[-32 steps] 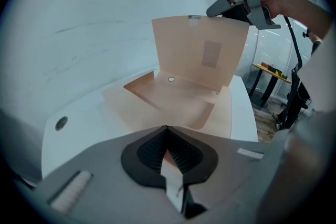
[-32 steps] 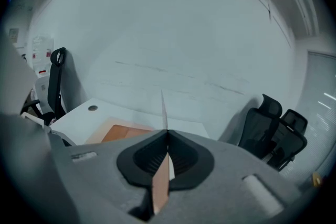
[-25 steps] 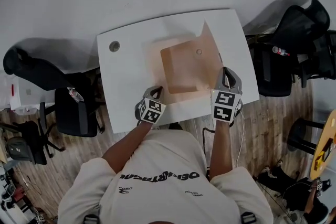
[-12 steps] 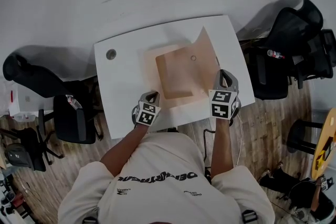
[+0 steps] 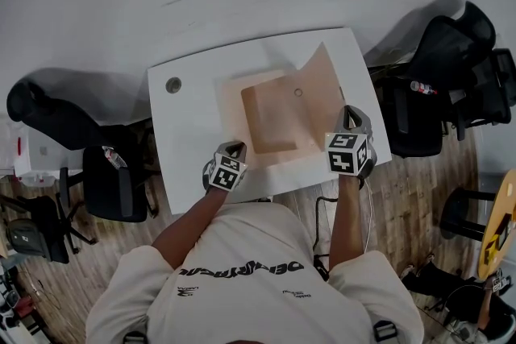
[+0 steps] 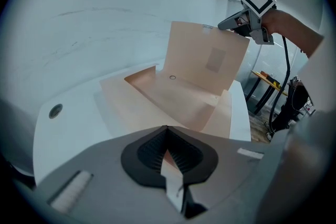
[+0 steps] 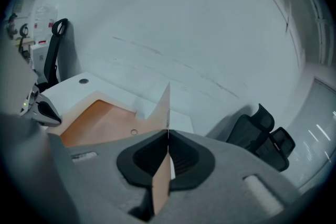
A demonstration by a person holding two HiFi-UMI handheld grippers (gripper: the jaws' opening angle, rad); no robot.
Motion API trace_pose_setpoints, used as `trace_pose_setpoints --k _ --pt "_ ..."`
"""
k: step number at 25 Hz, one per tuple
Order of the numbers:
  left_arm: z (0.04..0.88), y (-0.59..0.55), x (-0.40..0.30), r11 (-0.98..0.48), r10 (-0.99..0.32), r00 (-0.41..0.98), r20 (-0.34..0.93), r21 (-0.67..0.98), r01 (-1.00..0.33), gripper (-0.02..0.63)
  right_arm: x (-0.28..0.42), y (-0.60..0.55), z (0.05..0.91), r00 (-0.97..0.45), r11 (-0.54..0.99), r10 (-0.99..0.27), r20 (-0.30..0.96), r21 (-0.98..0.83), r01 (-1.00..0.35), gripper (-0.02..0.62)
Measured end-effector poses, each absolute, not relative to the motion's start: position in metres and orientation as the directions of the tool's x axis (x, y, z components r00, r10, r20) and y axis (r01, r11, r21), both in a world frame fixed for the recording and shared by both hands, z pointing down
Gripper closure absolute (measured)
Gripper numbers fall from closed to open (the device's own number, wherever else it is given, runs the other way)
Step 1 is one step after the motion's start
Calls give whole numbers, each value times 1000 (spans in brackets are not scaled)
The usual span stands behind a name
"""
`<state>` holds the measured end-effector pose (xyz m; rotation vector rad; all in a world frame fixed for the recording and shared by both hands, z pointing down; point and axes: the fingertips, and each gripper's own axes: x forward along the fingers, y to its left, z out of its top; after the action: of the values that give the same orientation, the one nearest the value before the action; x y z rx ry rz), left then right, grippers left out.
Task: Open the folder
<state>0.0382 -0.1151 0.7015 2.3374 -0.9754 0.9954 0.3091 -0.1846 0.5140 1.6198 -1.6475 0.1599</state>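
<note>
Lying on the white table (image 5: 185, 133), between its middle and its right edge and reaching close to the near edge, the folder (image 5: 270, 125) is already partly open. Its right cover (image 6: 205, 60) stands up steeply from the fold. The right gripper (image 7: 168, 139) has its jaws pressed together on the free edge of this cover, near the upper corner. The left gripper (image 6: 167, 136) is at the near edge of the folder, with its jaws closed on a thin pale sheet. This is probably the lower cover, but the view is too close to be sure. I judge the folder to be light, thin card: stiff enough to stand when held at one edge, but easy to bend, and it can slide on the smooth table. So a good hold is at the outer edge, far from the fold, with the other side kept down. The pull should be gentle, to avoid a crease or a tear.
</note>
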Motion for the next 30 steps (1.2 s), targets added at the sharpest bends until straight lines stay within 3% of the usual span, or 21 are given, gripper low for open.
trace_pose_setpoints --k 15,30 --pt "702 -115 40 -676 -437 498 749 91 -731 606 344 -192 531 290 224 -762 579 655 -721 591" --pt "702 -114 39 -666 -452 484 749 77 -742 606 391 -200 557 395 269 -727 561 762 -589 584"
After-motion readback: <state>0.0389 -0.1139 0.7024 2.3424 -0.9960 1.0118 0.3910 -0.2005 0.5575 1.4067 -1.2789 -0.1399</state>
